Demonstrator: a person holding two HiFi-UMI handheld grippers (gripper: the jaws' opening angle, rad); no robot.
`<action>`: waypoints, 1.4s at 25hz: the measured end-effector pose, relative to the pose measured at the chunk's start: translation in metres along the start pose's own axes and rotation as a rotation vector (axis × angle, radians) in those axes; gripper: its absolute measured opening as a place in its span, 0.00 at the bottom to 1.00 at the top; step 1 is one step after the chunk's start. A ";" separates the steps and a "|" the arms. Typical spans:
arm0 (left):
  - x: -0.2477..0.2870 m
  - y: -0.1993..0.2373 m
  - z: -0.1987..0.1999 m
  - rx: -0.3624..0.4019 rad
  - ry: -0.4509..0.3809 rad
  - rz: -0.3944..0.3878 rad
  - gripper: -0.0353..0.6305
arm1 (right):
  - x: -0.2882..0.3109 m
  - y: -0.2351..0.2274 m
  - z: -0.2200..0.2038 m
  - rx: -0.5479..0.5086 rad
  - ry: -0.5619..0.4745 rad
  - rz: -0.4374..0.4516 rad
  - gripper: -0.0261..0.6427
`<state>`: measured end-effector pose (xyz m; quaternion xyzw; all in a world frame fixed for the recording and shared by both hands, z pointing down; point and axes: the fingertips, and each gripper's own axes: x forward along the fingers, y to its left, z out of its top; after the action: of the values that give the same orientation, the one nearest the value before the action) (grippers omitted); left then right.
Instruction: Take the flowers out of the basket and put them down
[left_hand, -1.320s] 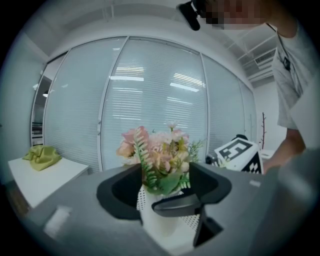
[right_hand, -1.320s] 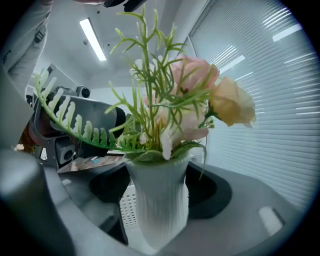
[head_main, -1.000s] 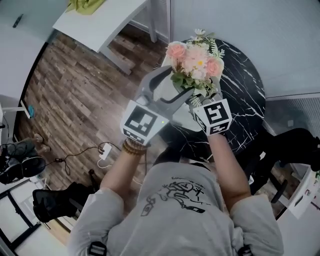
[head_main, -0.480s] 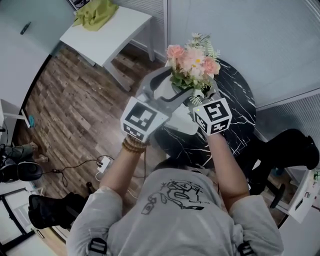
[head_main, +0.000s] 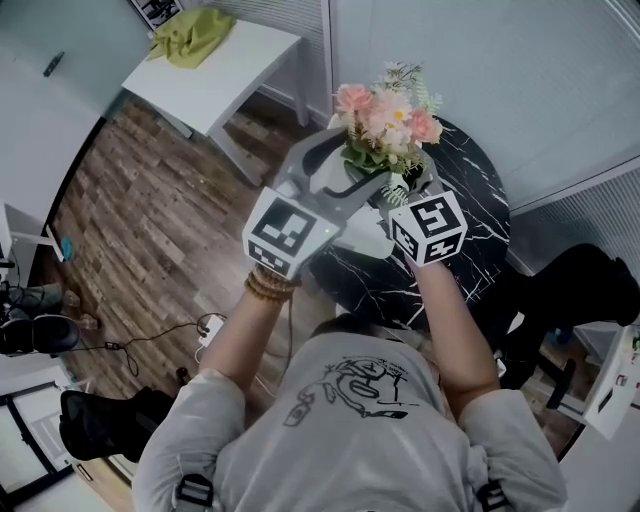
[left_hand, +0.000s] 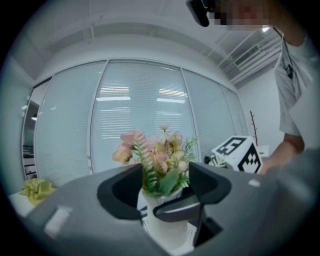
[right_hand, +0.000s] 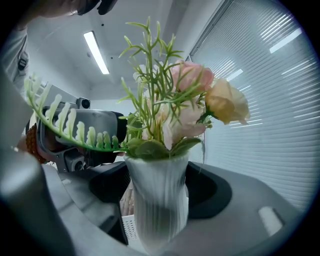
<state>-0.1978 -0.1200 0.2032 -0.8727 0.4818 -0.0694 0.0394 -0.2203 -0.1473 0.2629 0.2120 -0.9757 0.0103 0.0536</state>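
Both tongs have come up since the earlier frame, and the vase has come up with them; the basket has stayed where it was.

Finding one: your left tongs (left_hand: 166, 182) stand wide and close on the ribbed white vase (right_hand: 157, 210) just under the foliage. Your right tongs (right_hand: 157, 185) grip the same vase from the other side, at about the same height, with its body filling the gap between the pads.

Finding two: the flowers (head_main: 388, 125) sit upright in that vase. It hangs in the air above the white perforated basket (head_main: 368, 242), which rests near the left edge of the round black marble surface (head_main: 470, 230).

Assessment: the vase looks smooth and rigid. I cannot tell its material, so treat it as breakable. The vertical ribs should give the pads some purchase, though a slip downward remains possible. The load is likely top-heavy, as the blooms spread wider than the neck. Petals and fern fronds are soft and would crush, so keep hold of the vase body below the rim, never the stems.
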 end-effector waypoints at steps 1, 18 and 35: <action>0.000 -0.006 0.000 0.000 -0.001 -0.004 0.49 | -0.006 0.000 -0.001 0.000 -0.001 -0.005 0.56; 0.066 -0.132 0.027 0.012 -0.052 -0.187 0.49 | -0.144 -0.055 -0.012 0.006 -0.011 -0.195 0.56; 0.129 -0.281 0.049 0.025 -0.083 -0.389 0.49 | -0.306 -0.103 -0.032 -0.006 -0.005 -0.403 0.56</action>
<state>0.1126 -0.0790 0.2038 -0.9509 0.3010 -0.0455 0.0561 0.1022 -0.1134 0.2612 0.4027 -0.9138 -0.0043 0.0527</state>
